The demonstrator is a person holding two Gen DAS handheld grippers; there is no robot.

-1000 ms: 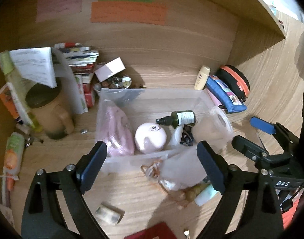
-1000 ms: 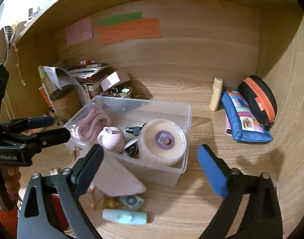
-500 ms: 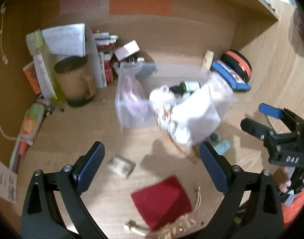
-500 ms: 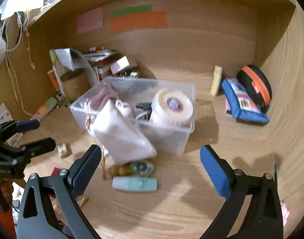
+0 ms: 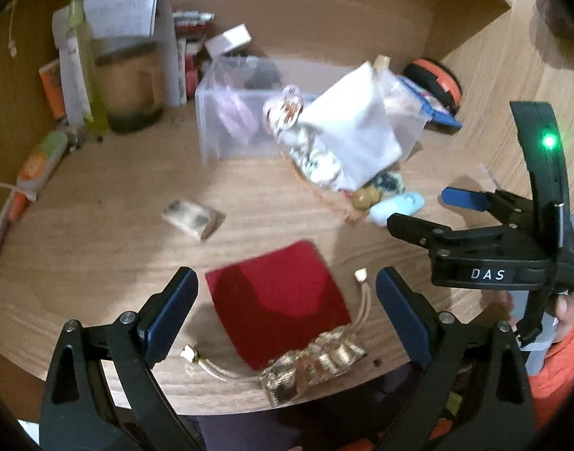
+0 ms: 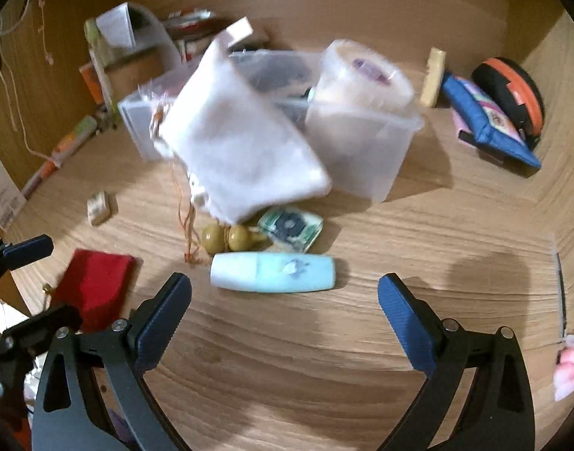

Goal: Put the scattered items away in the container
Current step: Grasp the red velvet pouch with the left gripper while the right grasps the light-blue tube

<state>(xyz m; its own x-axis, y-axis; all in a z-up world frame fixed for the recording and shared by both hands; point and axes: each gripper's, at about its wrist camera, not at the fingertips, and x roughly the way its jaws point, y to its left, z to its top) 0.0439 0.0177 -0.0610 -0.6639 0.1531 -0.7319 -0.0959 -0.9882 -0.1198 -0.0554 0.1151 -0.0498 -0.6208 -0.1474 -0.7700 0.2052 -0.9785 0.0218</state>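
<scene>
A clear plastic container [image 5: 227, 143] [image 6: 384, 158] stands mid-desk with a tape roll [image 6: 362, 75] and other items in it. A white pouch [image 6: 242, 158] [image 5: 354, 131] leans against its front. In front lie a pale blue tube [image 6: 274, 273] [image 5: 398, 206], a yellow gourd charm [image 6: 227, 238], a green packet [image 6: 290, 227], a small tan block [image 5: 191, 218] [image 6: 100, 206] and a red pouch with gold cord [image 5: 275, 300] [image 6: 93, 285]. My left gripper [image 5: 283, 308] is open over the red pouch. My right gripper [image 6: 283, 312] is open just short of the blue tube.
A brown mug [image 5: 131, 86], papers and books [image 5: 189, 45] stand at the back left. A blue pencil case [image 6: 490, 124] and a black-and-orange case [image 6: 512, 90] lie at the right. Wooden walls close in the back and sides. The desk's front edge [image 5: 249, 402] is near.
Both grippers have pulled back from the container toward the desk's front edge. The red pouch and blue tube have come into view between the fingers. Both stay open.
</scene>
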